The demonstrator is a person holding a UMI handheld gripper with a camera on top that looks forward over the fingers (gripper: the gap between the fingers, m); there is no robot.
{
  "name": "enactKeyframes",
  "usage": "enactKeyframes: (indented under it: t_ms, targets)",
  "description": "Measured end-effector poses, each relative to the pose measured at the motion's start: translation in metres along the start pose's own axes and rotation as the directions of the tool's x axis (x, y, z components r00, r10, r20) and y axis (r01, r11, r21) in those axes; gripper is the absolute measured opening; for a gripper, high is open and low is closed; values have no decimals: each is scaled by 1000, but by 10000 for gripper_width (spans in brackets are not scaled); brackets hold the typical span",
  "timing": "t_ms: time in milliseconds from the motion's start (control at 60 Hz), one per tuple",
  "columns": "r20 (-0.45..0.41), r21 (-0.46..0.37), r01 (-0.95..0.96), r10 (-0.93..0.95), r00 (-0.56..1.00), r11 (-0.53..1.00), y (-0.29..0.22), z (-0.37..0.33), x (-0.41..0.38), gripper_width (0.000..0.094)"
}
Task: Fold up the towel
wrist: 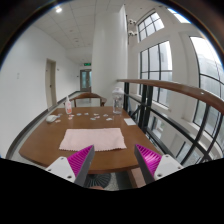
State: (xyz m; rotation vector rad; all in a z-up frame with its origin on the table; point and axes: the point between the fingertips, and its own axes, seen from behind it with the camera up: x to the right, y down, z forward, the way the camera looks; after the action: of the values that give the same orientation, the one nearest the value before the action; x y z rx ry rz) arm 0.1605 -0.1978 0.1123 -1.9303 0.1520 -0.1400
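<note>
Being held above the near edge of a wooden table [35,145], the gripper [112,162] is being pointed forward along the table's length. Its two fingers are being kept spread wide apart, with nothing pinched between them; the magenta pads [82,160] on the inner faces are being shown clear of any contact.

The towel [93,139], pale pink and checked, is being presented flat and unfolded on the table, just ahead of the fingers and roughly centred between them. It is not being touched by either finger.

Beyond the towel, toward the far end of the table, several small light-coloured items [98,116] are being seen scattered on the tabletop; their nature cannot be told. A bottle [68,104] is being seen upright to the left of those items, near the far left part of the table. A chair back [88,97] is being seen past the far end of the table.

To the right of the table, a curved wooden railing [185,92] is being seen running alongside tall windows [155,65]. To the left of the table, a white wall with a door [51,82] is being seen.
</note>
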Motion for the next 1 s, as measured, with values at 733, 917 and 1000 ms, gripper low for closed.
enactKeyframes:
  t_ms: [733, 917, 1000]
  targets:
    - [247, -242, 196, -135, 960, 950, 46, 194, -239, 637]
    - [307, -224, 152, -78, 948, 963, 44, 205, -257, 32]
    - [319, -227, 120, -43, 947, 966, 41, 206, -261, 22]
